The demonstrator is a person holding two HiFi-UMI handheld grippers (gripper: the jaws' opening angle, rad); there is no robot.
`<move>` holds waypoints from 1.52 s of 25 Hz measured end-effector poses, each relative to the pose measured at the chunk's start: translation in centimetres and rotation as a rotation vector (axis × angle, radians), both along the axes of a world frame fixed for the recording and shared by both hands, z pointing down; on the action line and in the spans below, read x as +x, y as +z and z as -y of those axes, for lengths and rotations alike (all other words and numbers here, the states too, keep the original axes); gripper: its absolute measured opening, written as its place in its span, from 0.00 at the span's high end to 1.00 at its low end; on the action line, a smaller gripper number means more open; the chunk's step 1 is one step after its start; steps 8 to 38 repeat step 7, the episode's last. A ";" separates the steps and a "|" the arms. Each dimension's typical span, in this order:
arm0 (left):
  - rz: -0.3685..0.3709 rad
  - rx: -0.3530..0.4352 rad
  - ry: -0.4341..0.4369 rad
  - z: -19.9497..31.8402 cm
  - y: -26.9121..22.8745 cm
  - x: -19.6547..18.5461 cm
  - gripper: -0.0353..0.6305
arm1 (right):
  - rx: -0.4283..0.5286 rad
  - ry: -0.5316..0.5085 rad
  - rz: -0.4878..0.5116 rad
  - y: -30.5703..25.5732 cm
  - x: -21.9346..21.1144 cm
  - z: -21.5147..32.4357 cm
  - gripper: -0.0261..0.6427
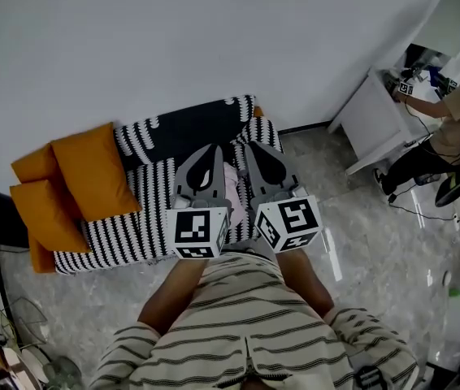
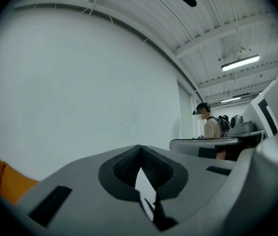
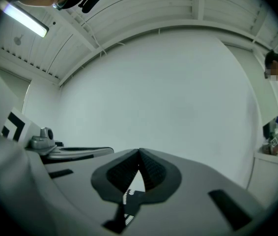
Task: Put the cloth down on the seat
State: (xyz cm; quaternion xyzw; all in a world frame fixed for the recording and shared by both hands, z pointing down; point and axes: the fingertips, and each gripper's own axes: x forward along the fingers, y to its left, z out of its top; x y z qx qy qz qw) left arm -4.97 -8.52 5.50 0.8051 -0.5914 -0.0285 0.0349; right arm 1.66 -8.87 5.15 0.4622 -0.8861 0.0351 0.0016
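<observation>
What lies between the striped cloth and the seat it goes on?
Nothing visible does. The cloth, pinched by the left gripper and right gripper, already drapes over the seat, hiding it; orange cushions sit at its left end.

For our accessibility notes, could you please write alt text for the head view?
A person in a striped shirt holds the left gripper and right gripper side by side above a sofa draped in black-and-white cloth, orange cushions at its left.

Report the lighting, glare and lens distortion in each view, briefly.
Head view: soft even light, with glare streaks on the glossy floor. Left gripper view: strong fisheye bowing the ceiling beams, dark corners, a bright strip light. Right gripper view: same fisheye and vignette; its strip light blows out to white.
</observation>
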 end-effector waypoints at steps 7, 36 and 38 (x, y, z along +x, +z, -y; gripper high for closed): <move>-0.001 -0.002 -0.004 0.3 0.3 0.1 0.94 | -0.004 -0.005 -0.001 0.5 -0.1 0.4 0.94; -0.001 -0.002 -0.004 0.3 0.3 0.1 0.94 | -0.004 -0.005 -0.001 0.5 -0.1 0.4 0.94; -0.001 -0.002 -0.004 0.3 0.3 0.1 0.94 | -0.004 -0.005 -0.001 0.5 -0.1 0.4 0.94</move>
